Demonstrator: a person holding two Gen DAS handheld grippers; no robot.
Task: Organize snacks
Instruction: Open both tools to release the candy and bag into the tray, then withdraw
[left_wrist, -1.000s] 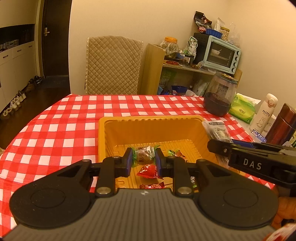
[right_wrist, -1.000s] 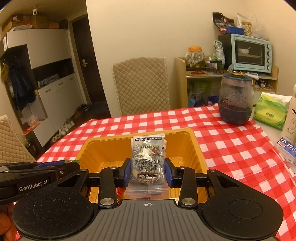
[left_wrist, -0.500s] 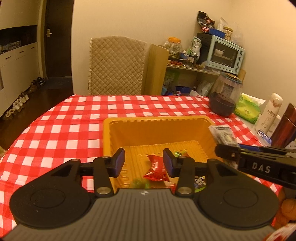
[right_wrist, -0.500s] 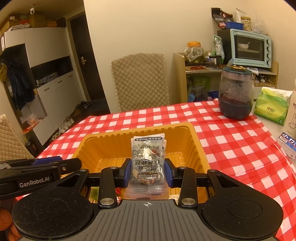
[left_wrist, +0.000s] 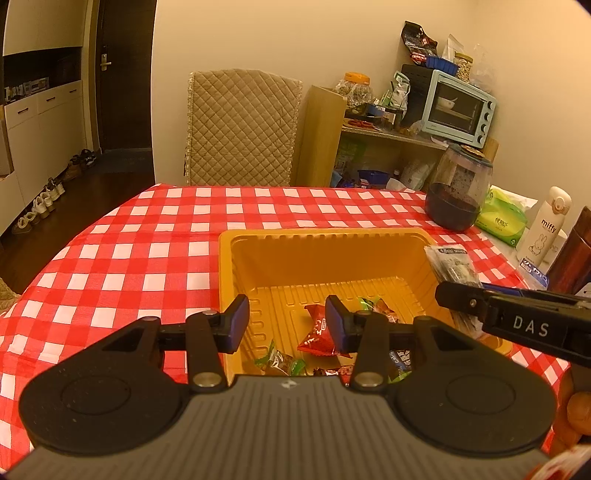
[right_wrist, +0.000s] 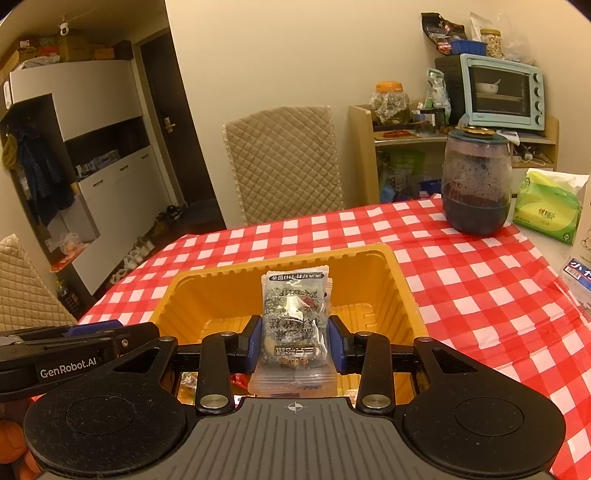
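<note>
An orange tray (left_wrist: 321, 240) sits on the red checked tablecloth and shows in the right wrist view (right_wrist: 280, 262) too. Several wrapped snacks lie in it, among them a red packet (left_wrist: 319, 332) and a green-wrapped candy (left_wrist: 280, 360). My left gripper (left_wrist: 286, 319) is open and empty above the tray's near end. My right gripper (right_wrist: 295, 341) is shut on a clear nut snack packet (right_wrist: 295, 314), held upright over the tray; it also shows in the left wrist view (left_wrist: 452, 264) at the tray's right rim.
A dark glass jar (left_wrist: 458, 195) stands at the back right with a green tissue pack (left_wrist: 502, 218), a white Miffy bottle (left_wrist: 545, 229) and a brown flask (left_wrist: 570, 254). A quilted chair (left_wrist: 240, 129) stands behind the table. A shelf holds a blue oven (left_wrist: 458, 107).
My left gripper opened and let go of the green-wrapped candy, which now lies in the tray. It then pulled back a little. My right gripper keeps its packet, nearly still.
</note>
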